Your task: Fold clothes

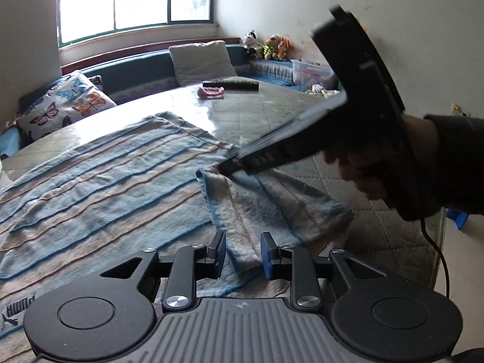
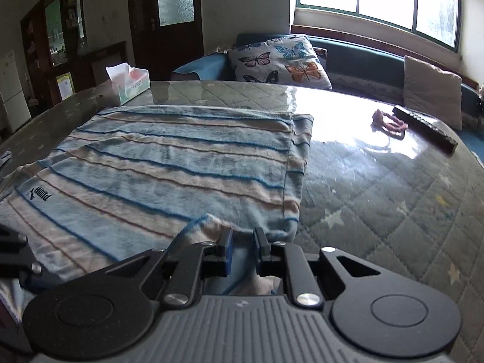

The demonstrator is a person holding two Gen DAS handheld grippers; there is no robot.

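A blue and beige striped garment (image 1: 99, 181) with a Puma logo lies flat on the quilted table; it also shows in the right wrist view (image 2: 169, 163). Its sleeve (image 1: 263, 202) is lifted and folded over the body. My left gripper (image 1: 243, 255) is shut on the sleeve's near end, with cloth between the pads. My right gripper (image 2: 242, 252) is shut on the sleeve's far corner; in the left wrist view it (image 1: 233, 168) pinches that corner from the right, held by a hand.
The quilted table (image 2: 378, 199) has a glossy cover. On it lie a pink cloth (image 2: 390, 124), a black remote (image 2: 423, 128) and a tissue box (image 2: 128, 83). Cushions (image 2: 281, 60) sit on the bench behind. A cable (image 1: 438, 254) hangs from the right gripper.
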